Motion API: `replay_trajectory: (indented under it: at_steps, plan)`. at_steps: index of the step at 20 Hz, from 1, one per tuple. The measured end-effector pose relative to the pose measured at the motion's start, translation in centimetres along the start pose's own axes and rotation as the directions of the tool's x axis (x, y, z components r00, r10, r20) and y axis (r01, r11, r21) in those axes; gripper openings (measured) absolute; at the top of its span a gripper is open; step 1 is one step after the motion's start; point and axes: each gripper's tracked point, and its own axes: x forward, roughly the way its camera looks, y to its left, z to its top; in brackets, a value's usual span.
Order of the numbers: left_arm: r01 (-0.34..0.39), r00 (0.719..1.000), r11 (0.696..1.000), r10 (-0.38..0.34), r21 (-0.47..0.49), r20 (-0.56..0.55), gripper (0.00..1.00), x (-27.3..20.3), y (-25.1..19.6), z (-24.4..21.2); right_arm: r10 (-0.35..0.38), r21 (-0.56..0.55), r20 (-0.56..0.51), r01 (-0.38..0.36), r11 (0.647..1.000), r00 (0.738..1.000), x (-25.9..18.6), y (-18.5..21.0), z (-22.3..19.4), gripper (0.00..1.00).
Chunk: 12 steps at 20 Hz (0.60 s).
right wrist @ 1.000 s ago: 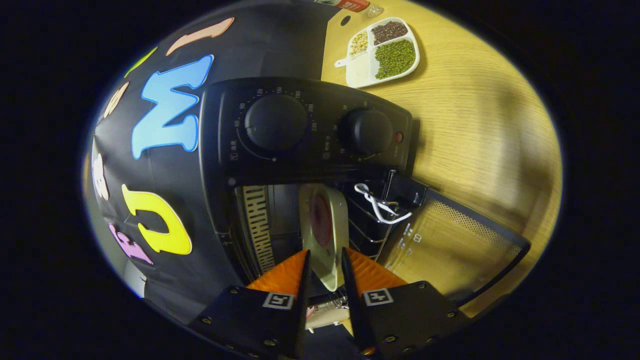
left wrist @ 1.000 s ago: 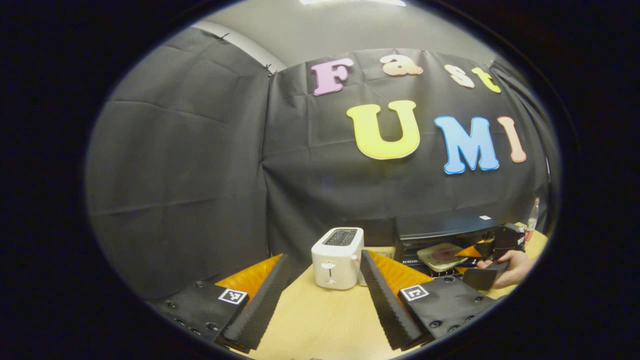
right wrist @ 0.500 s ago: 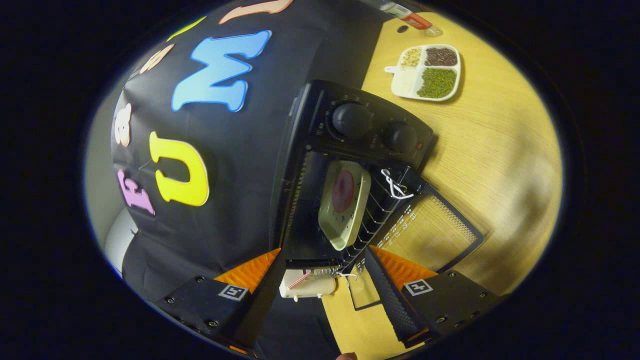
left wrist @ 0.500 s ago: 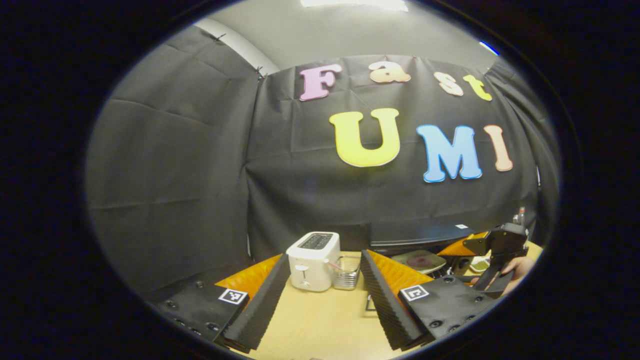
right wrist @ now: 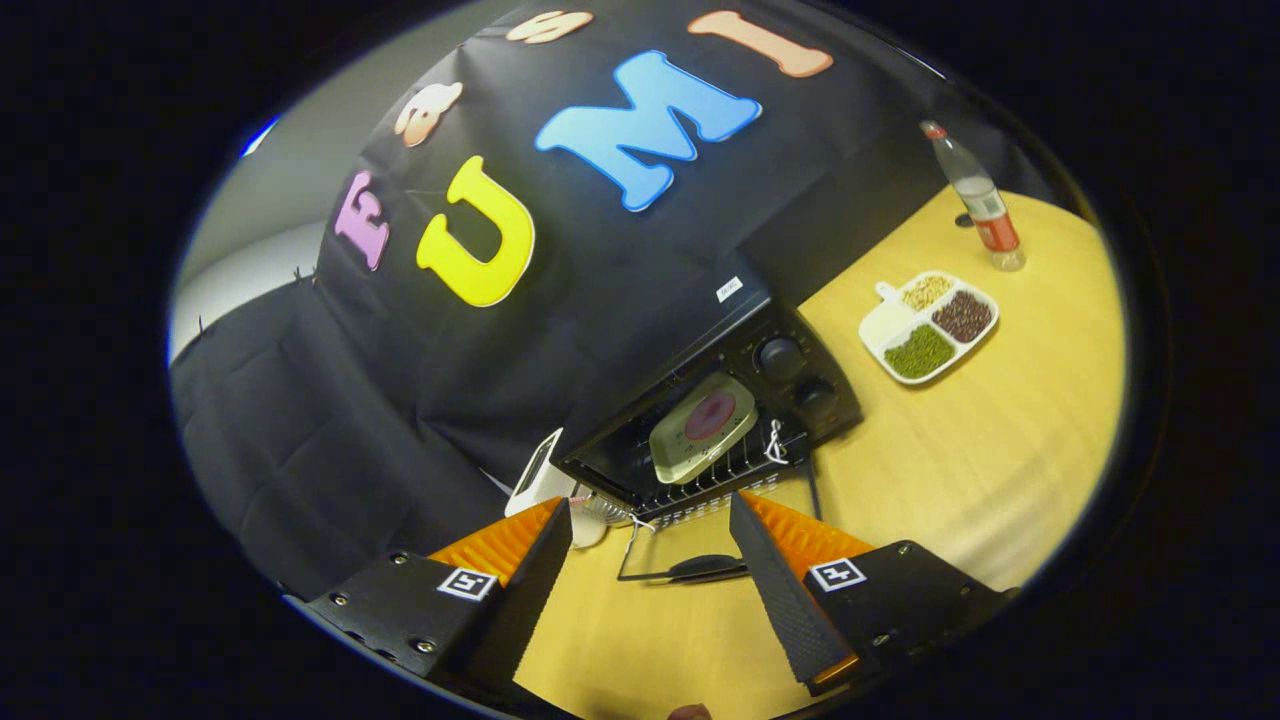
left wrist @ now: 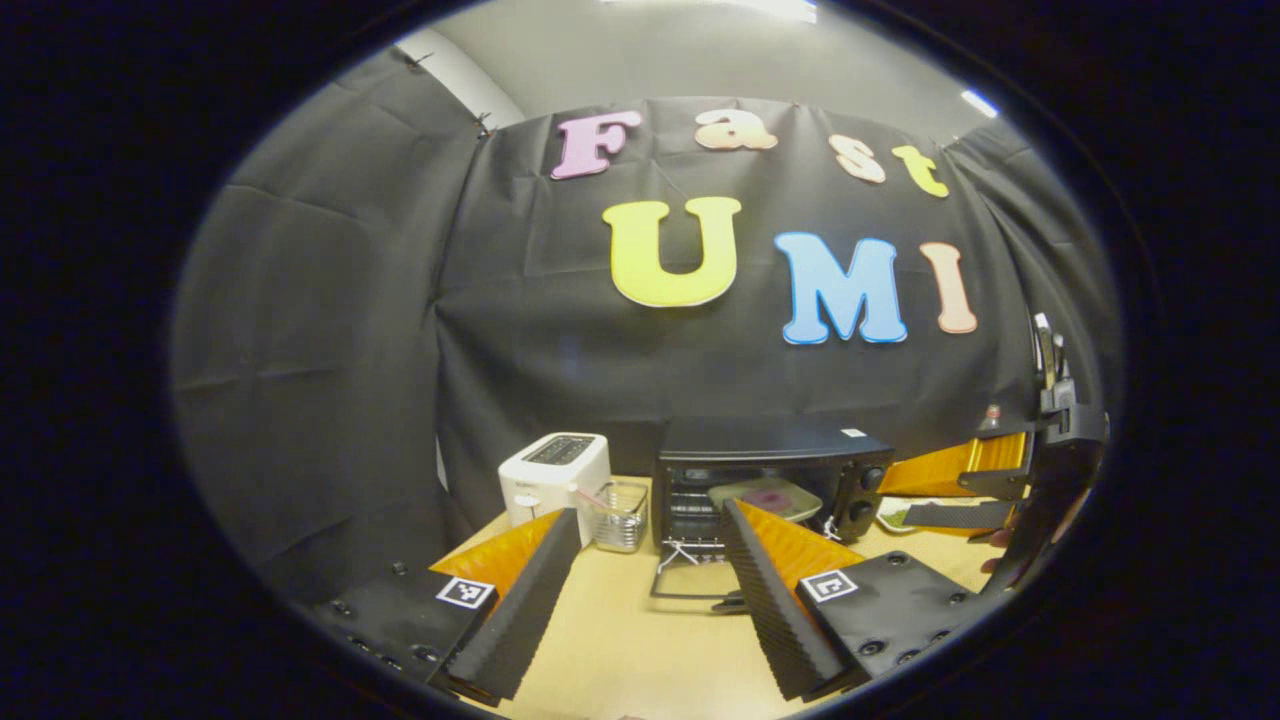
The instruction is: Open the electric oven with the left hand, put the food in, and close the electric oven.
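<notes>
The black electric oven (left wrist: 765, 455) stands at the back of the wooden table with its glass door (left wrist: 690, 578) folded down flat. A pale plate of food (left wrist: 765, 497) with a dark red patch rests on the rack inside. My left gripper (left wrist: 645, 600) is open and empty, well in front of the oven. To the right of the oven the right gripper (left wrist: 940, 497) hangs open, held by a hand. From the right gripper view, the oven (right wrist: 800, 385) lies ahead and below, the plate (right wrist: 702, 425) sits on the rack, and my right gripper (right wrist: 650, 590) is open above the door handle (right wrist: 705, 568).
A white toaster (left wrist: 555, 475) and a small clear container (left wrist: 620, 515) stand left of the oven. Right of it lie a divided tray of beans (right wrist: 928, 325) and a plastic bottle (right wrist: 975, 195). Bare table (right wrist: 1000, 470) stretches in front.
My right gripper let go of the plate, opened, and drew back up and away from the oven. The left gripper view swung right, bringing the oven towards its centre.
</notes>
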Motion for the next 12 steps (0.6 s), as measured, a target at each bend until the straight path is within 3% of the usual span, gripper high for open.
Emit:
replay_trajectory:
  at_steps: [2, 3, 4, 7, 10, 12]
  plan:
    - [0.022, 0.999, 1.0, -0.022, -0.002, -0.024, 0.95, 0.0, -1.2, -1.0, -0.036, -0.073, 0.013, 0.037, 0.997, 0.999, -1.9, -1.2, 0.2, 0.98]
    - [0.034, 0.999, 0.999, -0.034, -0.005, -0.037, 1.0, 0.1, -1.7, -1.7, -0.054, -0.106, 0.024, 0.057, 0.993, 0.998, -2.9, -1.9, 0.4, 0.98]
    - [0.045, 0.998, 0.999, -0.046, -0.009, -0.053, 0.95, 0.2, -2.4, -2.3, -0.07, -0.138, 0.04, 0.075, 0.988, 0.997, -3.8, -2.3, 0.7, 0.98]
    - [0.08, 0.991, 0.997, -0.081, -0.02, -0.102, 0.99, 0.8, -4.1, -4.8, -0.113, -0.223, 0.093, 0.131, 0.966, 0.989, -6.6, -3.9, 1.4, 0.97]
    - [0.124, 0.979, 0.992, -0.125, -0.02, -0.163, 0.96, 1.6, -6.2, -7.7, -0.169, -0.295, 0.132, 0.202, 0.934, 0.977, -9.2, -5.9, 2.0, 0.98]
    - [0.149, 0.967, 0.988, -0.152, -0.029, -0.207, 1.0, 2.2, -7.5, -9.6, -0.206, -0.352, 0.169, 0.254, 0.901, 0.964, -10.7, -7.2, 2.5, 0.98]
